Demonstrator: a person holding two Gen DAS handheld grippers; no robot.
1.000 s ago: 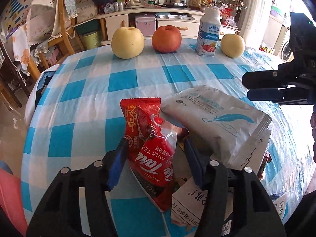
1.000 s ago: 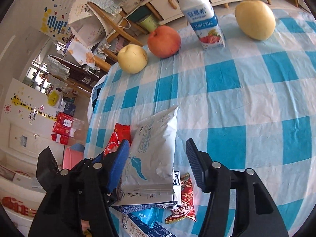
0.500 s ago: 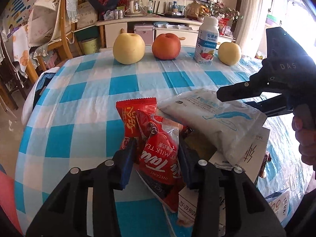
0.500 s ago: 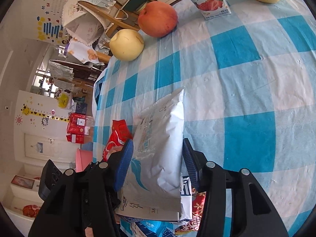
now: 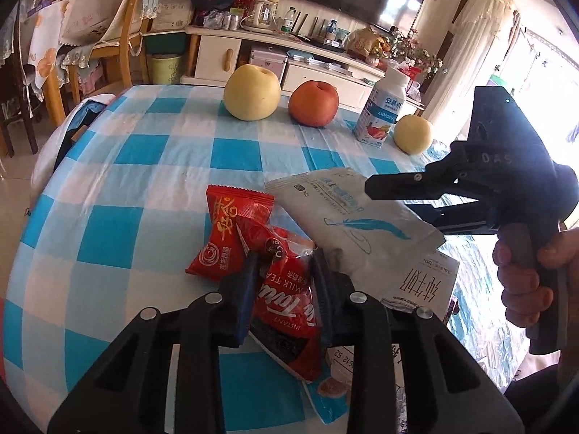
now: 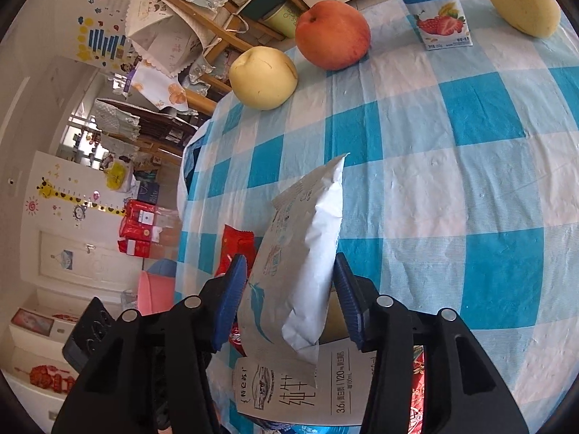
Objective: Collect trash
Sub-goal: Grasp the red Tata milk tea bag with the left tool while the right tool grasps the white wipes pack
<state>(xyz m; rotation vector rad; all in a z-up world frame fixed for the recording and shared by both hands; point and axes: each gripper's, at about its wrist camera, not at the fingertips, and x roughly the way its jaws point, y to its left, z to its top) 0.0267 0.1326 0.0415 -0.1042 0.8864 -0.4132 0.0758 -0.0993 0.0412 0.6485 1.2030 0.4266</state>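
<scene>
Over at the left edge of the round table [image 5: 152, 166], with its blue-and-white checked cloth, the far side carries a row of things: a pale yellow apple [image 5: 252, 97], then a red apple [image 5: 314, 103], then a white yogurt bottle [image 5: 380, 110] with a strawberry label, and a smaller yellow fruit [image 5: 413, 133] just beside the bottle. Nearer the person, the trash lies in a loose heap. A red snack wrapper [image 5: 228, 231] sits flat on the cloth at the left of the heap, and a red milk tea packet [image 5: 286, 289] overlaps its right edge. The left gripper [image 5: 283, 282] has just been closing, and its two blue pads now pinch that milk tea packet from either side, the packet creased between them. To the right of it a white pouch [image 5: 356, 228] with a blue feather drawing lies across a milk carton [image 5: 421, 282] printed with large dark characters; more wrappers poke out under these. The right gripper [image 6: 289, 298] straddles the white pouch, which stands tilted up on its edge between the blue pads; the pads sit close against its sides, though I cannot tell whether they truly press it. From the left camera the person's hand [image 5: 528, 282] shows wrapped round that gripper's handle at the far right.
</scene>
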